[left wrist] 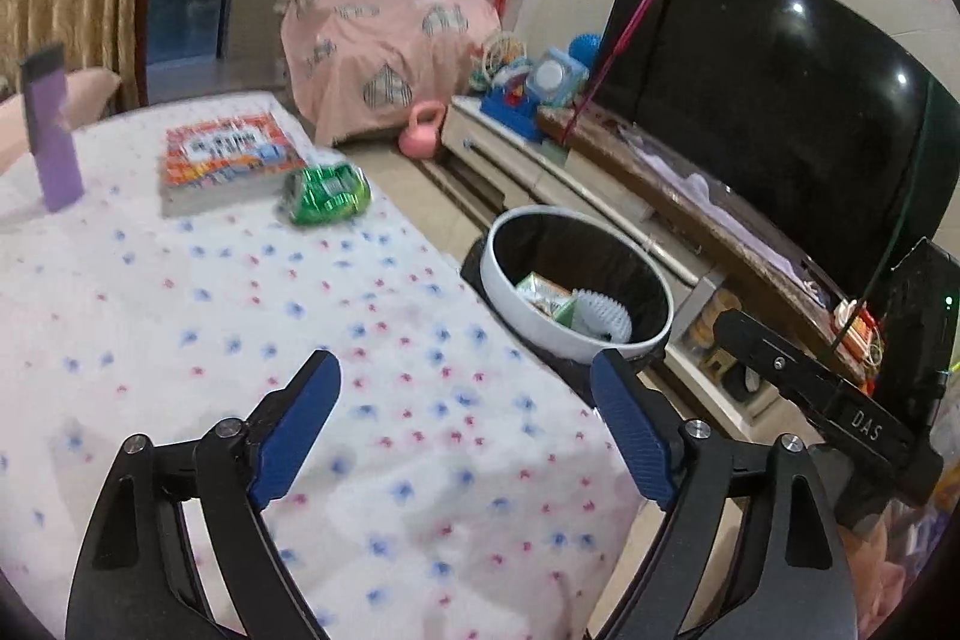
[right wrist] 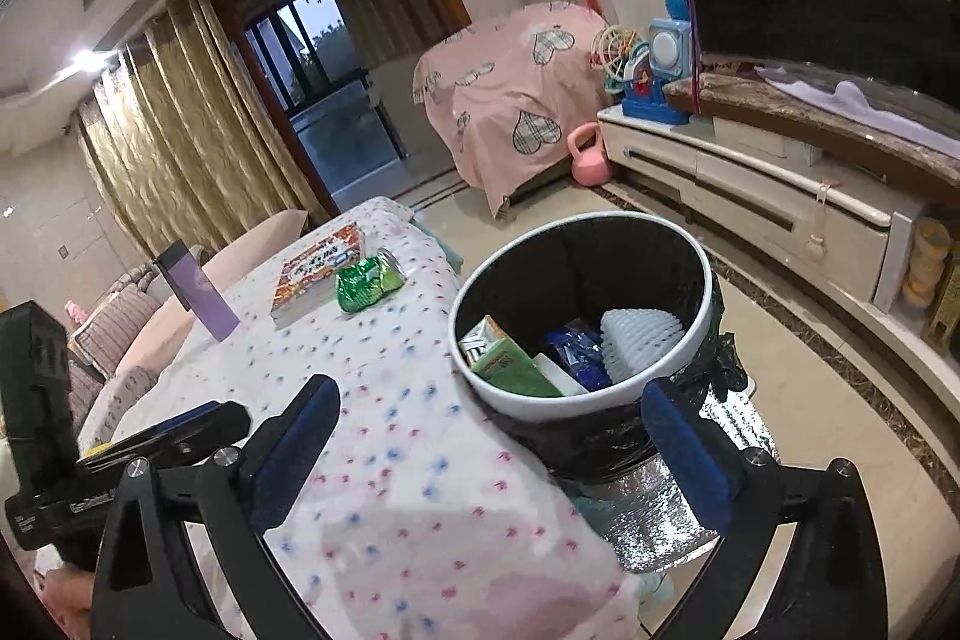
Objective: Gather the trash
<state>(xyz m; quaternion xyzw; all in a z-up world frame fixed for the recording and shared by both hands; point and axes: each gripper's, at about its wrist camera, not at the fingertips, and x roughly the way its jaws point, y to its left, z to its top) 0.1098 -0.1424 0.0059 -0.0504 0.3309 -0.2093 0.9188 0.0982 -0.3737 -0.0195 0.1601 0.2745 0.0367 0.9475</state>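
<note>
Green crushed can [left wrist: 327, 193] on white tablecloth [left wrist: 252, 340] (blue-and-pink speckled).

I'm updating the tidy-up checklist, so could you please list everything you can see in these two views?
crushed can: one, green, on the table beside the book
book: one, orange and white, far end of the table
bottle: one, purple, upright on the table
table: one, white cloth with blue and red dots
bin: one, white rim, black liner, on the floor by the table
carton: one, green, in the bin
blue wrapper: one, in the bin
white plastic piece: one, in the bin
kettlebell: one, pink, on the floor
television: one, black, on the cabinet
left claw: open, empty
right claw: open, empty
</note>
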